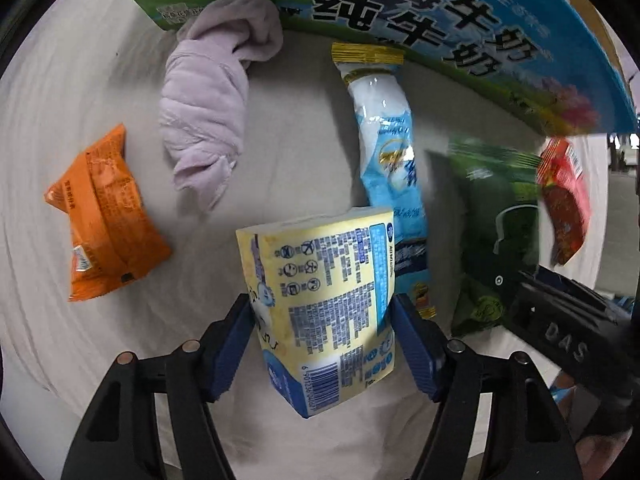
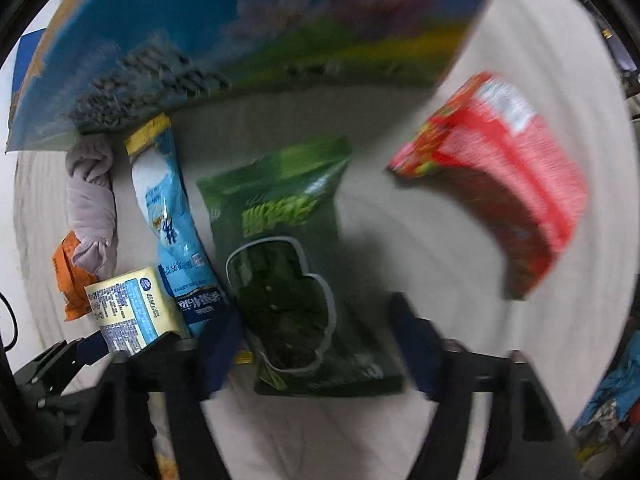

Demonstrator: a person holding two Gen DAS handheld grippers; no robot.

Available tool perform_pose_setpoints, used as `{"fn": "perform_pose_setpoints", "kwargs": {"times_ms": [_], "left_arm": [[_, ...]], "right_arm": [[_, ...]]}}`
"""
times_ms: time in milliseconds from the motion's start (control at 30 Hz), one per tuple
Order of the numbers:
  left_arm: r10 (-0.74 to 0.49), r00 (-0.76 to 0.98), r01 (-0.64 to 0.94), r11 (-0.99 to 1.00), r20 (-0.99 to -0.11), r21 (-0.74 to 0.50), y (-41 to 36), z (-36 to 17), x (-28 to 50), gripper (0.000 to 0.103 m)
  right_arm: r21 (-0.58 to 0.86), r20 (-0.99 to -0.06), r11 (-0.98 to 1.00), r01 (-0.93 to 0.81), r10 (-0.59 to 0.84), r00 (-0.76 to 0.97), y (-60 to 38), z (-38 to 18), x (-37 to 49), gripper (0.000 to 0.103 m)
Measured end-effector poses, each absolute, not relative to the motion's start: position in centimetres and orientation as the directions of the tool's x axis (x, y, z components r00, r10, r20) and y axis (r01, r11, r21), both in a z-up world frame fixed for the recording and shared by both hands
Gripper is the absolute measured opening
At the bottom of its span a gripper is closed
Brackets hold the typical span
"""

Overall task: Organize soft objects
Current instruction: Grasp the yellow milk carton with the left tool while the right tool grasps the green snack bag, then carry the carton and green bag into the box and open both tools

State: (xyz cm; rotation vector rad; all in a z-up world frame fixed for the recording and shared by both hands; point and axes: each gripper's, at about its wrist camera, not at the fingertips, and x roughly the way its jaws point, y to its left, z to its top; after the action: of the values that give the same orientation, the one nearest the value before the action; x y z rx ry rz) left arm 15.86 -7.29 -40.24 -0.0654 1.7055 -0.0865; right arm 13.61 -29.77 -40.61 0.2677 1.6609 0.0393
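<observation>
Progress looks early: left gripper (image 1: 320, 320) is clamped on the yellow tissue pack (image 1: 324, 304), held just above the counter (image 1: 300, 128). Right gripper (image 2: 316, 344) hangs open over the green snack bag (image 2: 288, 264). Lilac cloth (image 1: 208, 120), orange packet (image 1: 104, 216), blue pouch (image 1: 392, 168), and red bag (image 2: 504, 200) lie unsorted beside the milk carton box (image 1: 420, 8).

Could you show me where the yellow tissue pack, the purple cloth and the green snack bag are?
Yellow tissue pack (image 1: 324, 304): left wrist view, printed back face, between the left tool's pads.
Purple cloth (image 1: 204, 120): left wrist view, its bunched middle.
Green snack bag (image 2: 280, 248): right wrist view, front face above the clear window.
</observation>
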Motion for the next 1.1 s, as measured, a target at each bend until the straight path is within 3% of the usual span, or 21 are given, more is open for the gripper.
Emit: {"fn": "perform_pose_setpoints", "kwargs": {"times_ms": [133, 300, 500, 800, 1100], "left_arm": [[0.005, -0.118, 0.055, 0.998, -0.993, -0.001, -6.6, -39.1, 14.4, 0.068], [-0.064, -0.158, 0.003, 0.998, -0.985, -0.066, -5.9, -39.8, 14.1, 0.069], [-0.057, -0.112, -0.008, 0.998, -0.992, -0.057, -6.4, -40.5, 12.8, 0.063], [-0.051, -0.020, -0.007, 0.999, -0.998, -0.051, -5.6, -34.0, 10.8, 0.061], [-0.120, 0.161, 0.097, 0.990, -0.980, -0.105, -7.6, -21.8, 9.7, 0.061]], "right_arm": [[0.131, -0.981, 0.984, 0.120, 0.147, -0.128, -29.5, -41.0, 12.0, 0.052], [0.133, -0.977, 0.986, 0.103, 0.147, -0.153, -29.1, -42.2, 10.4, 0.052], [0.122, -0.983, 0.986, 0.114, 0.137, -0.126, -29.1, -42.2, 9.2, 0.048], [0.122, -0.986, 0.988, 0.092, 0.132, -0.106, -27.0, -39.9, 6.9, 0.040], [0.207, -0.978, 0.977, 0.051, 0.207, 0.006, -25.4, -32.6, 4.2, 0.039]]}}
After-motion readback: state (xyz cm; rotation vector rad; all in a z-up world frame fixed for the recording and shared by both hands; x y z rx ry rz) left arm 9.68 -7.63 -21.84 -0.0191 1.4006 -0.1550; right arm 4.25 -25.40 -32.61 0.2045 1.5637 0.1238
